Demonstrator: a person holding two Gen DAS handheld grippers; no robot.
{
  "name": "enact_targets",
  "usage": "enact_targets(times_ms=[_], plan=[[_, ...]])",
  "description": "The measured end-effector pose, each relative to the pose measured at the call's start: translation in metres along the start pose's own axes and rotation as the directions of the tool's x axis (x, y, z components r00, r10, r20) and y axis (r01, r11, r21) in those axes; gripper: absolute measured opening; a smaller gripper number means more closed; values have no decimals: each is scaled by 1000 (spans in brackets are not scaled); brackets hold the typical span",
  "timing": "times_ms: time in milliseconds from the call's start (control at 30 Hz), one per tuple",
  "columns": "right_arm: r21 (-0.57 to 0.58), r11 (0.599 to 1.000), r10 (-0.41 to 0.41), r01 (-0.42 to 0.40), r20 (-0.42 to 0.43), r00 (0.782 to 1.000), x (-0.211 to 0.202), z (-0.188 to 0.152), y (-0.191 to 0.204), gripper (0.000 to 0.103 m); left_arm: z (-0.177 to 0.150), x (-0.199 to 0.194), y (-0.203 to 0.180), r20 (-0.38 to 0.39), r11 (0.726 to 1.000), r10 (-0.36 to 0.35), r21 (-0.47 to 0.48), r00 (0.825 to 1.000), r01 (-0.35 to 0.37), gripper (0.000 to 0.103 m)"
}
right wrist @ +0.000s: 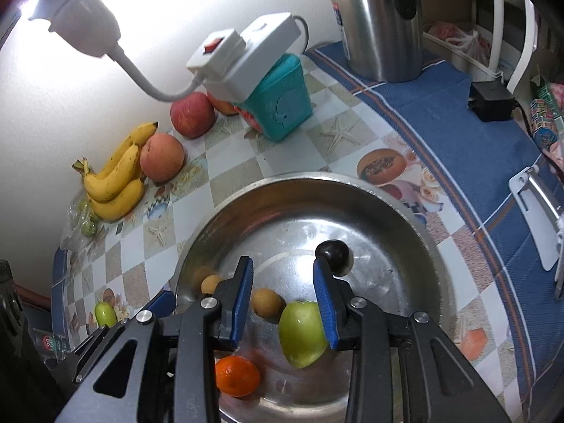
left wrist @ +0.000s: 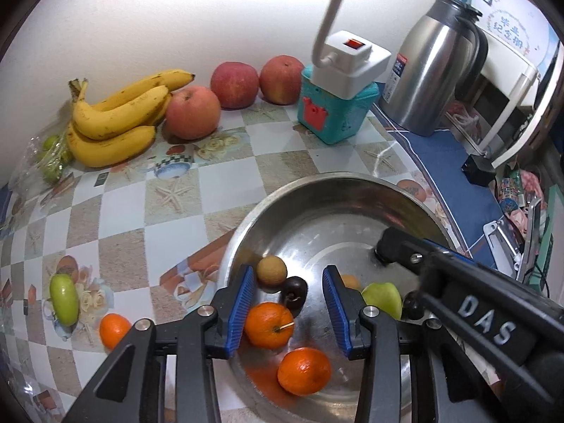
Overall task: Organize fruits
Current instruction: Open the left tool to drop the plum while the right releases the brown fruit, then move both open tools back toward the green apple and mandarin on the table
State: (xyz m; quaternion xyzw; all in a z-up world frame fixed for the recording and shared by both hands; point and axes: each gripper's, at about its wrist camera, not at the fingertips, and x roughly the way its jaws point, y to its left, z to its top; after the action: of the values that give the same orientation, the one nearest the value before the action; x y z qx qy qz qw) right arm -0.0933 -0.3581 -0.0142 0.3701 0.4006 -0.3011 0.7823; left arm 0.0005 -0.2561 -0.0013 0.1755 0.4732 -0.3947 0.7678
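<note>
A: Where do the left tongs (left wrist: pixel 289 312) stand?

B: Over the steel bowl (left wrist: pixel 317 190), pointing down into it. Their blue pads are parted. An orange (left wrist: pixel 269 325) lies between them, close by the left pad, though I cannot tell whether it touches. Nothing is gripped.

A: And the right tongs (right wrist: pixel 287 305)?

B: Also over the bowl, pads apart. A green fruit (right wrist: pixel 303 335) lies against the inner face of the right pad, with a clear gap to the left one, so it is not pinched.

A: What else is in the bowl?

B: A second orange (left wrist: pixel 304 371) nearer the camera in the left view, a dark plum (left wrist: pixel 294 290), and a small tan fruit (left wrist: pixel 270 270) beside it. The right view shows one more tan fruit (right wrist: pixel 210 283) by the bowl's left wall.

A: What is outside the bowl?

B: On the checked surface (left wrist: pixel 116 218) lie a long green fruit (left wrist: pixel 63 299) and a third orange (left wrist: pixel 114 329), close together, left of the bowl. Against the wall are bananas (left wrist: pixel 116 120), three apples (left wrist: pixel 192 112) beside them, and a clear bag (left wrist: pixel 49 155) of small green fruit at the bananas' stem end.

A: Anything else there?

B: A teal box (left wrist: pixel 335 112) with a white lamp base (left wrist: pixel 349 67) on top, and a steel jug (left wrist: pixel 430 70) on a blue cloth (left wrist: pixel 451 183).
</note>
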Motion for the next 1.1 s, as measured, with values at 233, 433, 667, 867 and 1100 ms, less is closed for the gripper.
enact_targets(times_ms=[233, 433, 667, 867, 1100], plan=[[0, 999, -34, 34, -17, 999, -7, -1, -1, 36, -5, -7, 23, -32, 997, 19, -80, 999, -21, 46], [-19, 999, -46, 45, -39, 998, -9, -5, 3, 36, -11, -8, 48, -98, 982, 89, -157, 991, -104, 49], [-55, 997, -49, 46, -58, 997, -8, -12, 13, 36, -18, -12, 69, -129, 966, 107, -222, 986, -134, 49], [-69, 996, -53, 48, -66, 996, -7, -14, 17, 36, -19, -13, 77, -140, 957, 109, -252, 984, -142, 50], [-83, 992, -102, 94, -89, 991, 0, -16, 15, 65, -23, -10, 86, -163, 941, 156, -276, 974, -197, 83]])
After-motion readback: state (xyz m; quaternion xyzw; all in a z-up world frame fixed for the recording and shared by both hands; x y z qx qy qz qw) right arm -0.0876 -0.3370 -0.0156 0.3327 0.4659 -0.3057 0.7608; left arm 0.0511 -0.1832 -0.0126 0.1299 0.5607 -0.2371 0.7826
